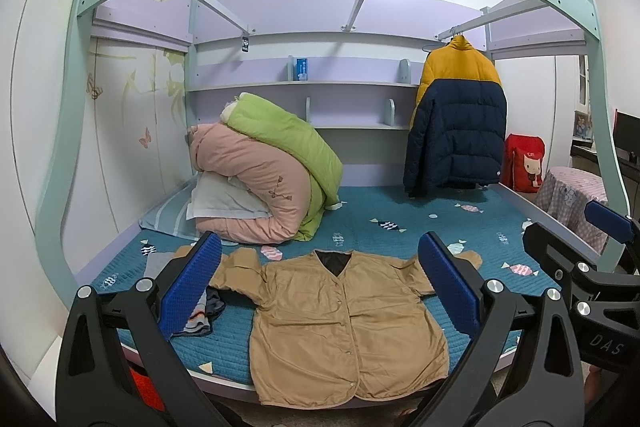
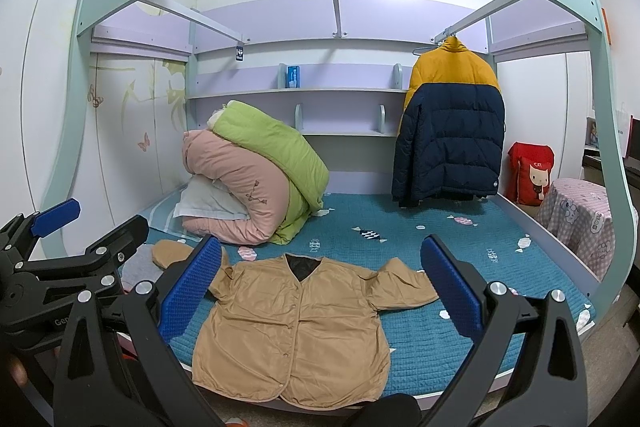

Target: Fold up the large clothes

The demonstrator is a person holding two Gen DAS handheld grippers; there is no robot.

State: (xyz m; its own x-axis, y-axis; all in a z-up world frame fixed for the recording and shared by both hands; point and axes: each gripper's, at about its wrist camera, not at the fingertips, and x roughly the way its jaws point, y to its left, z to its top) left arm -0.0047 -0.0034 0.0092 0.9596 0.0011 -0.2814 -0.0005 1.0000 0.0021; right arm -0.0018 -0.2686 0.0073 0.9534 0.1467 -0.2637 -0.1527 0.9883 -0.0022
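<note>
A tan buttoned jacket (image 1: 344, 327) lies flat, front up, at the near edge of the bed, sleeves spread out; it also shows in the right wrist view (image 2: 296, 331). My left gripper (image 1: 320, 287) is open and empty, held above and in front of the jacket, not touching it. My right gripper (image 2: 320, 287) is open and empty too, at the same height beside the left one. Each gripper shows at the edge of the other's view: the right gripper (image 1: 600, 267) and the left gripper (image 2: 52, 259).
The teal bed cover (image 1: 400, 223) carries a pile of pink and green quilts (image 1: 272, 167) at the back left. A small striped garment (image 1: 200, 311) lies left of the jacket. A yellow and navy puffer coat (image 1: 456, 123) hangs at right. A red cushion (image 1: 524, 163) and covered stool (image 1: 572, 199) stand right.
</note>
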